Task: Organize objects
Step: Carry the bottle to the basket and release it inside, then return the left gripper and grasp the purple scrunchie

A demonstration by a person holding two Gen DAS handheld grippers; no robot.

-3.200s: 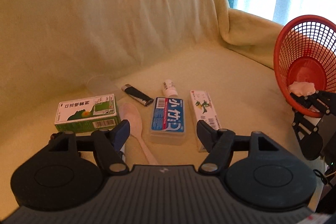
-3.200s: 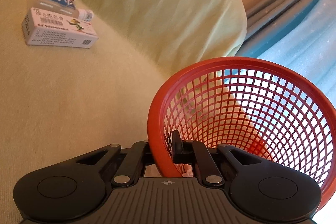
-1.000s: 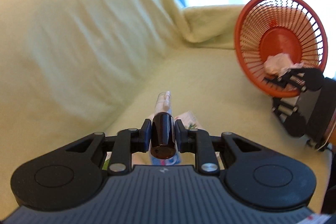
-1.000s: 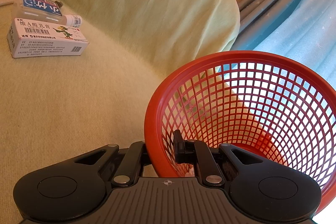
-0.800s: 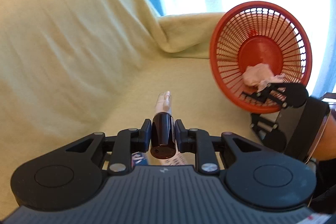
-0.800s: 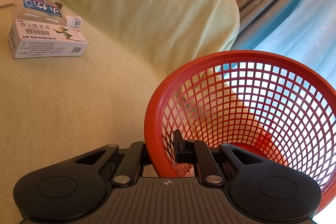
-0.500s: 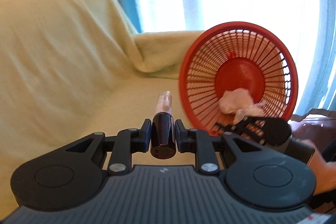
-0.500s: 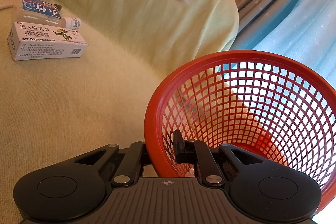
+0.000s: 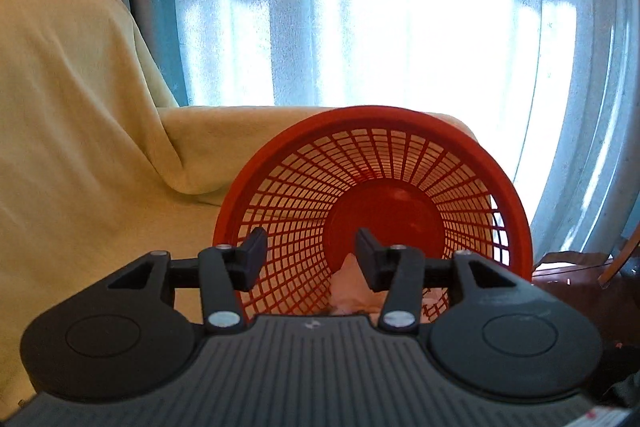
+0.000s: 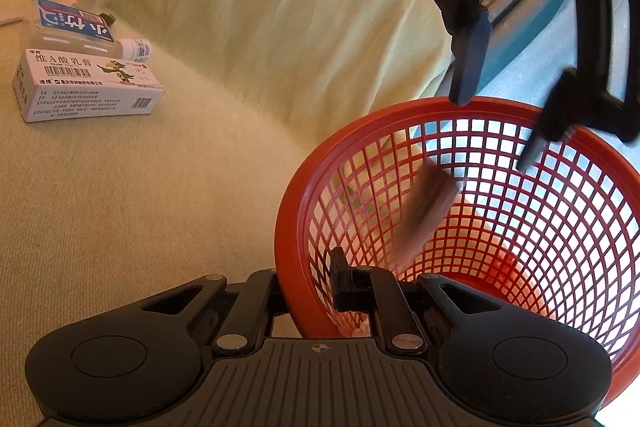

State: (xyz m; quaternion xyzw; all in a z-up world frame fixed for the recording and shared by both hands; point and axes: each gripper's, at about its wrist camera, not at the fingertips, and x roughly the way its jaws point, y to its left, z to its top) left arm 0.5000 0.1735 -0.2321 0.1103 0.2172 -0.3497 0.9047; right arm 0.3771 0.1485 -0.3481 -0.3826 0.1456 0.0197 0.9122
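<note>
L tool [image 9: 308,253] over basket [image 9: 516,203], jaws opening, nothing between; blurred tube [image 10: 424,211] dropping inside, tissue [image 9: 352,287] at bottom. R tool [image 10: 310,281] clamping basket rim.

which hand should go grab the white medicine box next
Left. The left gripper is opening with nothing between its fingers, poised over the red basket, so it is free to reach for the white box. The right gripper is shut on the basket's rim, keeping it tilted.
</note>
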